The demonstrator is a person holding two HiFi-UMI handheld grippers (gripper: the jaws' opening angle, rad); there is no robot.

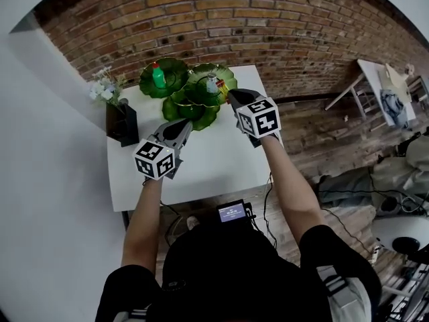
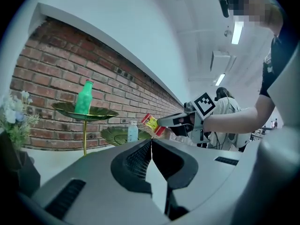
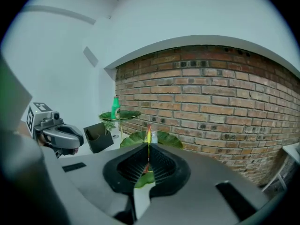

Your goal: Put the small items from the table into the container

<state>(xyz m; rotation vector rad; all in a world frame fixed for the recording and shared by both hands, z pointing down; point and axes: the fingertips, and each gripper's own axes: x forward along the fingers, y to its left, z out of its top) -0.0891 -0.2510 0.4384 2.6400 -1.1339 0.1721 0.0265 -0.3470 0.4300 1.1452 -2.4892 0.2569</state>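
Right gripper view: what is the right claw (image 3: pixel 148 146) pinching?
It is gripping a thin red-and-yellow packet (image 3: pixel 148 136); its print is too blurred to read.
And the left claw (image 2: pixel 151 144)?
Pressing together, empty. The packet is hanging near the leaf container (image 3: pixel 161 138), green bottle (image 3: pixel 115 108) at ten o'clock.

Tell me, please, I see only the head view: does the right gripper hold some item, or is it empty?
Observer: It holds one. In the left gripper view, the right gripper is shut on a small red and yellow packet.
Operator: And the left gripper?
Observer: Shut, with nothing between its jaws.
Operator: How does the green bottle stand?
Observer: On a green leaf plate raised on a thin gold stem.
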